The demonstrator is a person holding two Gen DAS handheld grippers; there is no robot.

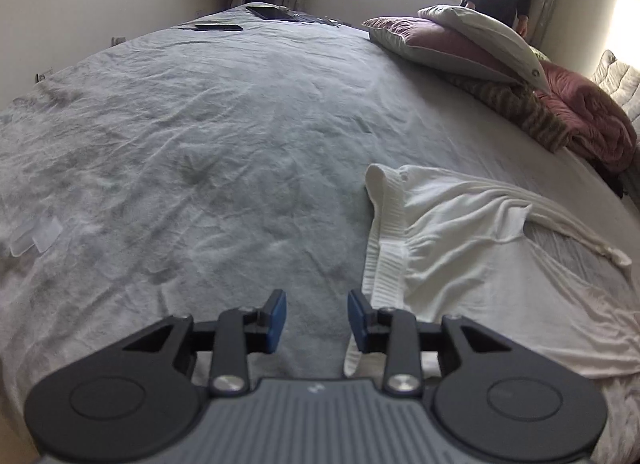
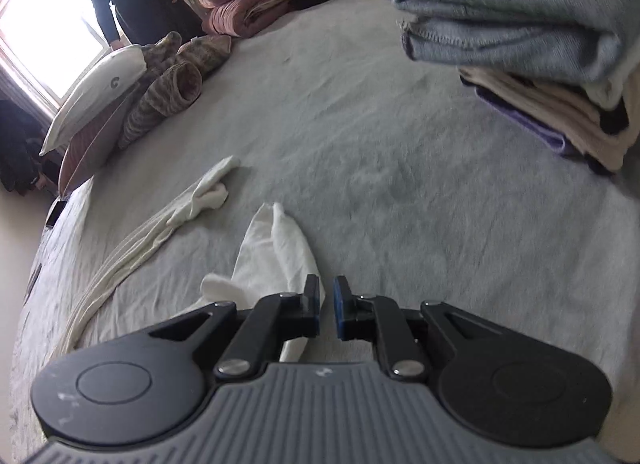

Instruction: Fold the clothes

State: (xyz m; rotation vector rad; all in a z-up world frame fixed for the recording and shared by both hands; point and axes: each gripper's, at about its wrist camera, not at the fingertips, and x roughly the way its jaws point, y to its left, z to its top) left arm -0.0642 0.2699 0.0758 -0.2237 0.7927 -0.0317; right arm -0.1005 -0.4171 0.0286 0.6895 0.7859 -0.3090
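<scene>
White garment (image 1: 460, 248) lies spread, unfolded, on the bed (image 1: 240, 123). Left claw (image 1: 317, 320) open beside its ribbed hem; right claw (image 2: 328, 306) nearly closed, empty. Grip hem corners squarely; keep fabric taut.

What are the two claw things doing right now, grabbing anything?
Left gripper: open, holding nothing, beside the white garment's ribbed hem.
Right gripper: nearly closed with a narrow gap, nothing visibly between the pads, above the white garment.

Two pillows (image 1: 460, 39), one white garment (image 1: 460, 248)
</scene>
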